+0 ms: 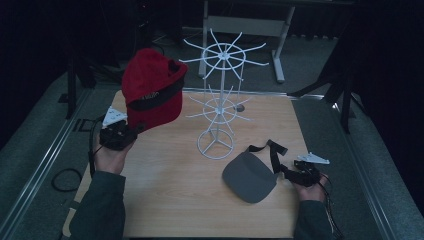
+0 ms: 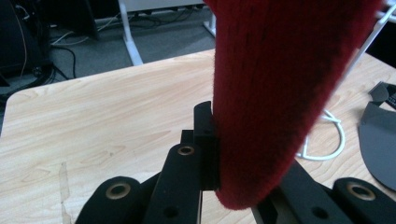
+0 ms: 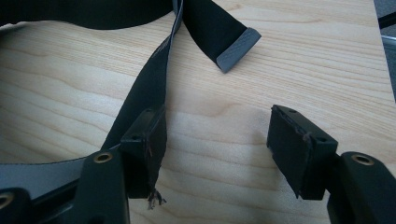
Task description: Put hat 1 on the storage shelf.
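Forearms in dark sleeves enter from the bottom of the high view, one gripper in each hand, over the pale wooden surface (image 1: pixel 170 190).

By size, the white wire rack (image 1: pixel 220 100) comes first: it stands upright near the middle of the surface, two tiers of radiating prongs on a ring foot, all prongs bare. The red hat (image 1: pixel 152 90) is next, lifted off the surface at the left, beside the rack's upper tier but apart from it. The left gripper (image 1: pixel 131 131) has its jaws clamped on the hat's lower edge; in the left gripper view the red fabric (image 2: pixel 275 102) stands pinched between them. The grey visor (image 1: pixel 250 176) lies flat at the right with its black strap (image 3: pixel 140 100) trailing.

The right gripper (image 3: pixel 219 149) rests low with its jaws wide apart, the strap touching the outside of one jaw, nothing gripped.

Judged from this, the hat is mid-carry toward the rack. The next move calls for lifting its opening over a prong tip, then releasing.
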Motion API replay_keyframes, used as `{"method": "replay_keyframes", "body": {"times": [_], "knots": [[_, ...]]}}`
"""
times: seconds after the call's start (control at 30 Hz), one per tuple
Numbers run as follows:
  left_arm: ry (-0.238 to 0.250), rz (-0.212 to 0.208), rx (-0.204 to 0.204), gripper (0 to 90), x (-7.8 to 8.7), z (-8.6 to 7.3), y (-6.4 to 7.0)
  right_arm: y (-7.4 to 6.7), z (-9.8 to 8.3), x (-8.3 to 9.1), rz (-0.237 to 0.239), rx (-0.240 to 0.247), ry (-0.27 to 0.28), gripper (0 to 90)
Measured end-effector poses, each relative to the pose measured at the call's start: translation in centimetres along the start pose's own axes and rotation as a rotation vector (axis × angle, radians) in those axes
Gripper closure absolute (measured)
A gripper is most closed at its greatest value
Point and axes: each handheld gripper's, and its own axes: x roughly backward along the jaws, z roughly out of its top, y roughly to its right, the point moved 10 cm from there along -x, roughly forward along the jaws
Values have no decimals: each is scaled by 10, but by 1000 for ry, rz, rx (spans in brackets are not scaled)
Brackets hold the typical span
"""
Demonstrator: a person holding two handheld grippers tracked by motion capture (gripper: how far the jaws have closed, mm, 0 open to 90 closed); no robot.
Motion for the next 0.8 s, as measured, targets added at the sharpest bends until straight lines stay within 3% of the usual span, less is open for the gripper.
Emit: {"method": "replay_keyframes", "body": {"times": [0.8], "knots": [[58, 12, 8, 860, 7, 27, -3, 0, 0, 0, 0, 1, 1, 376]]}}
